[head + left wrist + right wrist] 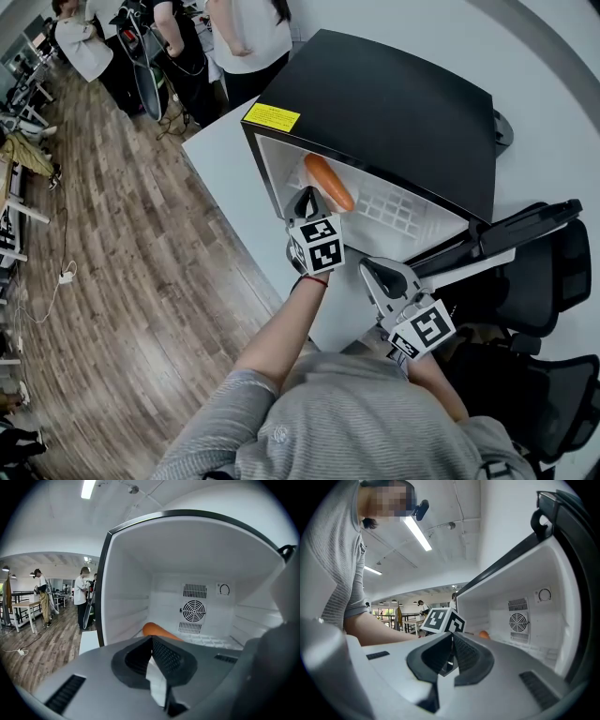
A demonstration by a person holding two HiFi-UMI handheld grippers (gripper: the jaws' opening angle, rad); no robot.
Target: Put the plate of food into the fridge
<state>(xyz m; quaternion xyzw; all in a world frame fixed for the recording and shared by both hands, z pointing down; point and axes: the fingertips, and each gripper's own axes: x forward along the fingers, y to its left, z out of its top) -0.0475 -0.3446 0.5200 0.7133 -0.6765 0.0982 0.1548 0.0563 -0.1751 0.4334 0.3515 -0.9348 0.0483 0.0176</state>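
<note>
A small black fridge (394, 112) stands on a white table (230, 202) with its door (511, 234) swung open to the right. Inside, a long orange piece of food (329, 182) lies on the white floor of the fridge; I cannot make out a plate under it. My left gripper (307, 199) is at the fridge opening, just in front of the food (157, 630), shut with nothing between its jaws. My right gripper (373, 270) hangs lower and to the right, outside the fridge by the door, also shut and empty. The right gripper view shows the food (483, 633) past the left gripper's marker cube (441, 619).
The fridge's back wall carries a round fan grille (193, 611) and a dial (224, 589). Black office chairs (553, 281) crowd the right side. Wooden floor (122, 281) lies to the left, with people standing (248, 33) behind the table's far corner.
</note>
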